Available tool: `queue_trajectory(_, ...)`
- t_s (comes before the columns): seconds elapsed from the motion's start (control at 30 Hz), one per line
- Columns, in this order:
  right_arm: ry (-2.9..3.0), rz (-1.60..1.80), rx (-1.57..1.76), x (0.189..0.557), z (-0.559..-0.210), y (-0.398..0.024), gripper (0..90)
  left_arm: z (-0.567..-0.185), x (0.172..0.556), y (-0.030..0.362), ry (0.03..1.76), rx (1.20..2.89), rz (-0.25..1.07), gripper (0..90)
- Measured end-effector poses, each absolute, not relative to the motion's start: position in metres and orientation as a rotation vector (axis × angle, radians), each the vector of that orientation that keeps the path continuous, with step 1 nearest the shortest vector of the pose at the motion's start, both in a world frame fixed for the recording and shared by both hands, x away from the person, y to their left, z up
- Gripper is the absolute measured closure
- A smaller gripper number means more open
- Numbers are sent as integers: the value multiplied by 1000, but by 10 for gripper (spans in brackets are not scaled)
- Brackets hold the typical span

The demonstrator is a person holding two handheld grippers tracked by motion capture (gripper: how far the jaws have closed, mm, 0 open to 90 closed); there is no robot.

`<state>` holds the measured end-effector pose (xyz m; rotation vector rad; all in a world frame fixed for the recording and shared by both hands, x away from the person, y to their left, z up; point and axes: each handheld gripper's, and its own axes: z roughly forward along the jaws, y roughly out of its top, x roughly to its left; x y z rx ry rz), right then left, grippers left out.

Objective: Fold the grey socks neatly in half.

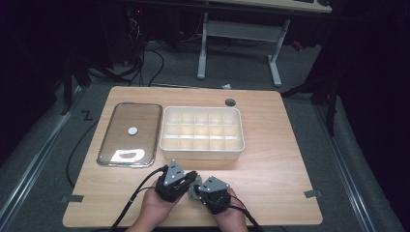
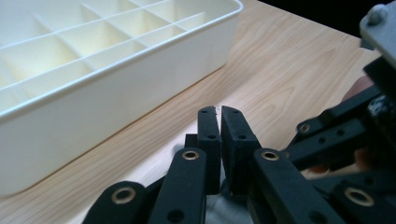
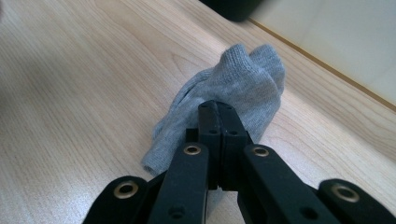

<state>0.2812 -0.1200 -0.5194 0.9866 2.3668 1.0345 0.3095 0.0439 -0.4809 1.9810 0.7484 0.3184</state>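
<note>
A small grey sock (image 3: 243, 88) lies crumpled on the wooden table near its front edge, also seen as a grey patch (image 1: 194, 192) between my two grippers. My right gripper (image 3: 218, 108) hovers over it with its jaws pressed together. No cloth shows between its tips, and whether any is pinched lower down I cannot tell. My left gripper (image 2: 219, 112) points toward the white compartment box (image 2: 116, 70); its jaws stand a hair apart with nothing between the tips. A bit of grey cloth (image 2: 219, 207) shows beneath it. In the high view the left gripper (image 1: 192, 177) and the right gripper (image 1: 197, 187) almost touch.
The white compartment box (image 1: 201, 153) sits mid-table just beyond the grippers. Left of it lies a clear metal-rimmed tray (image 1: 104, 145) with a small round white disc (image 1: 132, 130). A cable hole (image 1: 230, 102) is at the back edge. Desk legs and cables stand beyond the table.
</note>
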Motion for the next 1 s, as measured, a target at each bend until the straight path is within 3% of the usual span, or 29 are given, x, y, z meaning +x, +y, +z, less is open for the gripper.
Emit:
queue_trajectory(0.3,2366,1073,999,281,-521,-124,900,-495,309,35,748,2041,311,864)
queue_trajectory(0.43,2364,1092,1002,282,-522,-125,900,-510,315,38,782,2093,369,870)
queue_trajectory(0.77,2352,1117,1024,282,-523,-127,900,-519,316,43,783,2079,375,880)
queue_trajectory(1.0,2297,1214,995,269,-504,-131,898,-519,316,43,791,2074,378,880)
